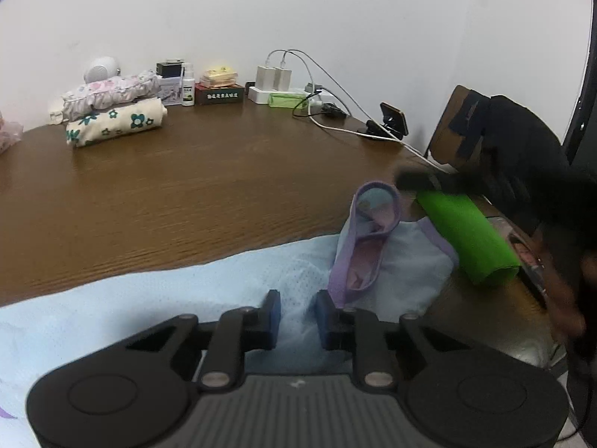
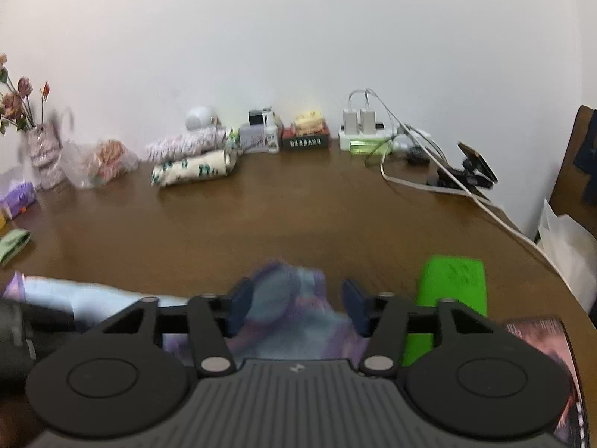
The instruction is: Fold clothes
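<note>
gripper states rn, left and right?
Left gripper: open, over the light blue garment, gripping nothing.
Right gripper: open, purple-trimmed cloth between its fingers, unclamped.

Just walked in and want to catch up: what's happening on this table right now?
A person is folding a light blue garment with purple trim on a brown table, using a handheld gripper in each hand. The left gripper sits open over the blue fabric. The right gripper is open around a bunched purple-edged part of it. A green roll lies just to the right, and two folded flowery pieces sit by the wall.
</note>
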### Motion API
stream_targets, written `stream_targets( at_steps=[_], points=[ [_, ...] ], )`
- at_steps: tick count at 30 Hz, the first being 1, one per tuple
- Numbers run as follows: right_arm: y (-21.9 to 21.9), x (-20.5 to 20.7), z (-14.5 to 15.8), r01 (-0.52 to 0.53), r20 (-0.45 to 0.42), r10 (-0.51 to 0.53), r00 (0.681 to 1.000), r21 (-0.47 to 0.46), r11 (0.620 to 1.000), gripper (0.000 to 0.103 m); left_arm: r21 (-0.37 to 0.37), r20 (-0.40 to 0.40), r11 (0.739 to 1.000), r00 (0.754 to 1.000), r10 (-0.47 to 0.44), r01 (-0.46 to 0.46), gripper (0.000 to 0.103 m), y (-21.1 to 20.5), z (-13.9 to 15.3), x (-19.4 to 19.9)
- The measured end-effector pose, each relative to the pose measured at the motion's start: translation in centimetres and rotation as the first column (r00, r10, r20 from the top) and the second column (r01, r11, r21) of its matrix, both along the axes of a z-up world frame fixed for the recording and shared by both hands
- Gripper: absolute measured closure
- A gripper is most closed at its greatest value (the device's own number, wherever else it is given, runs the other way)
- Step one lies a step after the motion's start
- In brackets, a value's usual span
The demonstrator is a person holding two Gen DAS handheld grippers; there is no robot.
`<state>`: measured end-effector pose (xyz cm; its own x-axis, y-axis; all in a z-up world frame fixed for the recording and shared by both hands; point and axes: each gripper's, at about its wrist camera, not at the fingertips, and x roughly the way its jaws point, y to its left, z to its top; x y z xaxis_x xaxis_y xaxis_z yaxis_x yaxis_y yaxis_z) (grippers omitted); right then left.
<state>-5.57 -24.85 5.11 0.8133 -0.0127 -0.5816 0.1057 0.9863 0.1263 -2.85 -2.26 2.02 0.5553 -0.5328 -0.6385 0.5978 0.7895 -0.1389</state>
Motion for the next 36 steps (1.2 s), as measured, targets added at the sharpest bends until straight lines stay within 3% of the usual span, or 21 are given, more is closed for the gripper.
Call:
stream_targets(
  at_steps=[5,7,8,9,11,13,15,19,21,24,28,31,34,35,36],
  points=[
    [0.1,5.2,-0.4,0.012,-0.092,-0.009,0.996,0.029,0.999,0.039,-0.014,-0.001,1.000,1.000,0.009,-0.009,0.081,0.1,-0.1,0.1],
    [0.9,5.9,-1.4,0.029,-0.120,-0.031,0.992,-0.019,0.999,0.059,-0.011,0.006,1.000,1.000,0.010,-0.010,0.081,0.3,-0.1,-0.2],
    [0.9,5.9,-1.8,0.039,-0.122,-0.040,0.992,-0.017,0.999,0.088,-0.004,0.013,1.000,1.000,0.008,-0.008,0.081,0.3,0.0,-0.3],
    [0.4,5.6,-2.0,0.048,-0.115,-0.046,0.992,0.012,0.999,0.095,0.003,0.020,1.000,1.000,0.006,-0.006,0.081,0.3,0.0,-0.4],
    [-1.0,4.2,-1.6,0.051,-0.040,-0.047,0.998,0.121,0.991,0.096,0.008,0.017,1.000,1.000,0.000,0.000,0.081,0.1,0.1,-0.3],
    [-2.3,2.5,-0.7,0.045,0.041,-0.055,0.998,0.212,0.976,0.096,0.003,-0.005,1.000,1.000,-0.002,0.002,0.079,0.2,0.3,0.1],
    [-3.5,1.1,-0.2,0.027,0.103,-0.059,0.993,0.287,0.957,0.096,-0.058,-0.072,0.998,0.997,-0.008,0.004,0.080,0.8,1.2,1.0],
    [-4.7,-1.0,-0.8,0.051,0.110,-0.088,0.990,0.307,0.950,0.096,-0.150,-0.028,0.989,1.000,-0.009,0.005,0.078,1.1,4.7,2.1],
    [-4.6,-1.3,-1.5,0.074,0.076,-0.099,0.992,0.283,0.956,0.095,-0.104,0.013,0.994,1.000,-0.024,0.025,0.077,-0.8,5.1,2.9],
    [-3.9,-2.2,-2.2,0.080,0.081,-0.103,0.991,0.246,0.966,0.095,-0.026,-0.030,0.998,0.998,-0.052,0.051,0.079,-3.9,3.1,4.7],
    [-2.9,-3.8,-2.0,0.103,0.120,-0.126,0.985,0.183,0.978,0.094,0.035,-0.043,0.997,0.997,-0.063,0.065,0.079,-5.6,0.5,5.1],
    [-2.4,-4.5,-2.4,0.146,0.082,-0.155,0.984,0.116,0.983,0.091,0.052,-0.026,0.996,0.998,-0.065,0.066,0.079,-5.8,0.1,4.7],
    [-1.6,-5.2,-2.9,0.127,0.049,-0.129,0.990,0.050,0.991,0.077,0.058,-0.003,0.996,0.998,-0.068,0.068,0.078,-5.8,-0.3,4.3],
    [-1.3,-5.7,-2.8,0.122,0.058,-0.124,0.991,0.033,0.992,0.060,0.063,0.010,0.996,0.998,-0.069,0.068,0.078,-5.8,-0.4,4.1],
    [-1.1,-6.1,-2.5,0.122,0.078,-0.123,0.989,0.020,0.992,0.055,0.071,0.026,0.995,0.997,-0.072,0.070,0.078,-5.8,-0.5,3.9]
  ],
)
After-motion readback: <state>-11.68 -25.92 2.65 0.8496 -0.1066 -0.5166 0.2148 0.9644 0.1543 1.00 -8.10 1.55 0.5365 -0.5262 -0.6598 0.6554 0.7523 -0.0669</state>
